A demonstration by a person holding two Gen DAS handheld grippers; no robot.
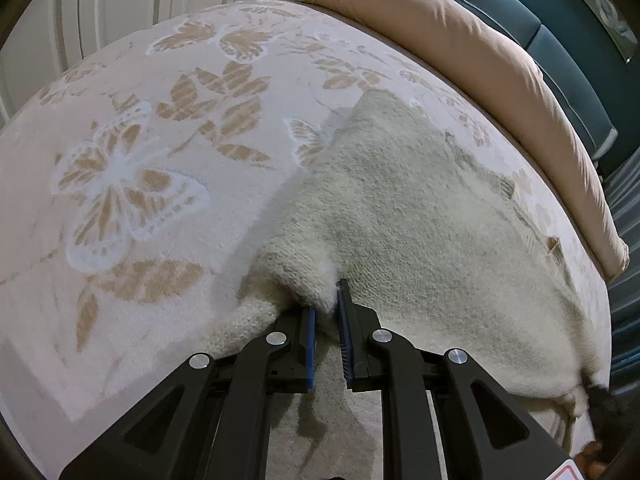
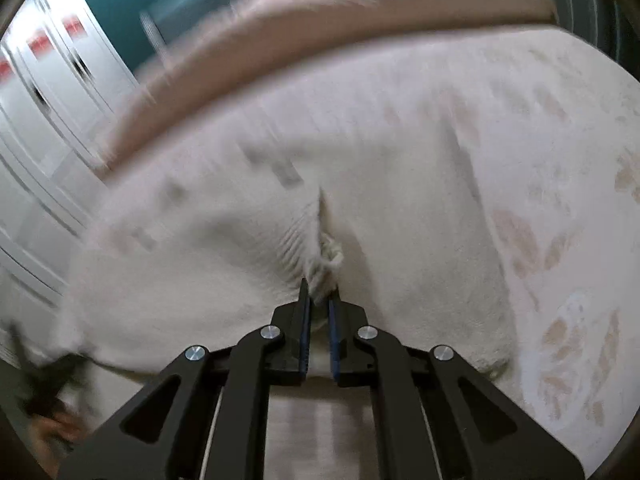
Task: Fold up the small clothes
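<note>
A cream knitted sweater (image 1: 420, 208) lies spread on a bed blanket with a butterfly pattern (image 1: 120, 184). My left gripper (image 1: 326, 300) is shut on a bunched fold of the sweater at its near left edge. In the blurred right wrist view the same sweater (image 2: 224, 264) fills the middle, and my right gripper (image 2: 319, 296) is shut on its ribbed edge, with knit bunched between the blue pads (image 2: 306, 320).
A tan pillow or rolled cover (image 1: 480, 60) runs along the far side of the bed, seen too in the right wrist view (image 2: 280, 32). A teal headboard (image 1: 560, 20) stands behind it. White cabinet doors (image 2: 52, 80) stand left in the right view.
</note>
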